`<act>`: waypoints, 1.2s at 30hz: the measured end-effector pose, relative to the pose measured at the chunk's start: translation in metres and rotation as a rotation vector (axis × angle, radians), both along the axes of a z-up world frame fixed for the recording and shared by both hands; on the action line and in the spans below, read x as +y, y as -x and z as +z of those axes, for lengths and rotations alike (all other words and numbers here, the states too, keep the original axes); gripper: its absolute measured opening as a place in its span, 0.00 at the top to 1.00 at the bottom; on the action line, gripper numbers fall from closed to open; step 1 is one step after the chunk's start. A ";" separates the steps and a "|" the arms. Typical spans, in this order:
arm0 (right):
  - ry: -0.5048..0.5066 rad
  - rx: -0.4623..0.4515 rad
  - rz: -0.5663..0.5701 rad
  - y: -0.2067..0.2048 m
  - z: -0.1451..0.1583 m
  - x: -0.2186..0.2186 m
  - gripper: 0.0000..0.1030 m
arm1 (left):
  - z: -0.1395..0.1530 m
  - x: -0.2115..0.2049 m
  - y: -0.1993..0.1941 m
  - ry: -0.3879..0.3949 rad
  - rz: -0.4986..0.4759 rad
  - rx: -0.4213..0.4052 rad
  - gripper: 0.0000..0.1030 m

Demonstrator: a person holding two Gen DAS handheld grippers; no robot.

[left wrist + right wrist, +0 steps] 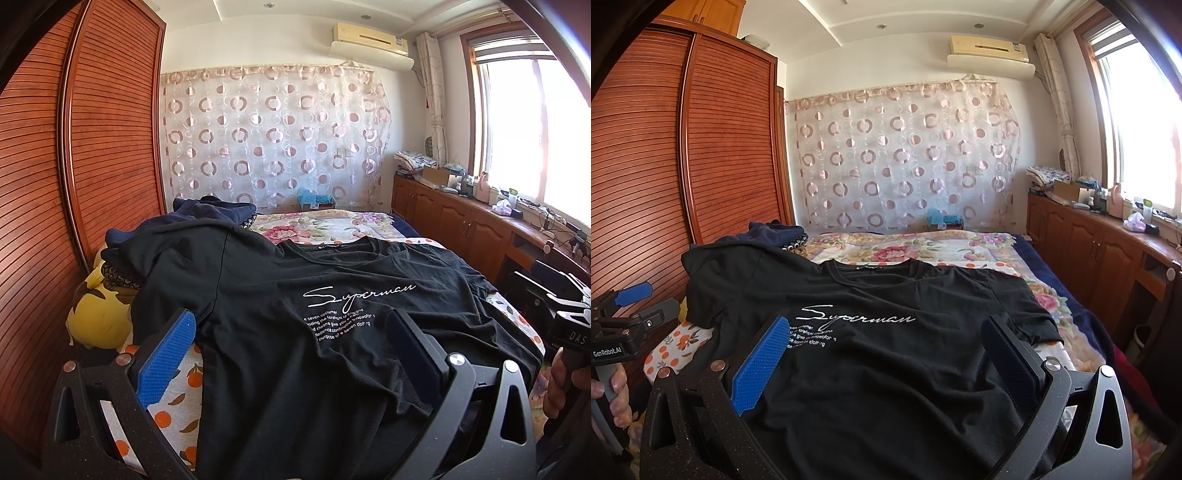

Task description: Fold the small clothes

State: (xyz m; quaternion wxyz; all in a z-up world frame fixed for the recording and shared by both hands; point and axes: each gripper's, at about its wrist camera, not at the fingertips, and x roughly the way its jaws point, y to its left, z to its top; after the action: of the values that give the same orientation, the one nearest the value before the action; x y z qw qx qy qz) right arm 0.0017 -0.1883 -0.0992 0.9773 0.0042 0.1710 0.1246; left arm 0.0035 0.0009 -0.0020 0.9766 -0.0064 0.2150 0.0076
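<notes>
Fingers (168,354) of the left gripper (291,354) stand wide apart w/ nothing between them but the black T-shirt (295,332) lying below; blue pad at 8 o'clock, dark one at 4 o'clock in the left wrist view. Same for the right gripper (886,358): its fingers (762,363) are spread apart, clamped on nothing, over the shirt's lower half.

Left to right in the left wrist view: slatted wooden wardrobe (92,147) at 9 o'clock, a yellow plush toy (99,317) beside the bed's edge, a heap of dark blue clothes (207,214) at approx. 11 o'clock from the shirt. Shirt itself lies front up on the bed (325,221), collar at 12 o'clock (white "Superman" script on the chest), left sleeve draped up over the heap, right sleeve flat toward 3 o'clock. An orange-print sheet (173,406) shows under the hem at 7 o'clock. Behind the bed, a circle-pattern curtain (273,133) w/ an air conditioner (373,44) above it. At 3 o'clock a low wooden cabinet (461,218) under the window (532,129), cluttered w/ small items.

In the right wrist view the left hand (613,391) grips its handle at 8 o'clock.
</notes>
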 end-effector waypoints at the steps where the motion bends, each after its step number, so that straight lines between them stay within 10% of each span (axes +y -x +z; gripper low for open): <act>1: -0.001 0.000 0.001 0.000 0.000 0.000 0.00 | 0.000 0.000 0.000 0.000 -0.001 0.000 0.00; 36: -0.005 -0.003 0.004 0.001 0.000 0.002 0.00 | 0.000 0.000 0.000 0.001 0.001 -0.005 0.00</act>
State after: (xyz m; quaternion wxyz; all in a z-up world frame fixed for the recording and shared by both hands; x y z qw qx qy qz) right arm 0.0005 -0.1860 -0.0989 0.9773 0.0059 0.1692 0.1272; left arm 0.0031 0.0007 -0.0016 0.9771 -0.0072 0.2124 0.0078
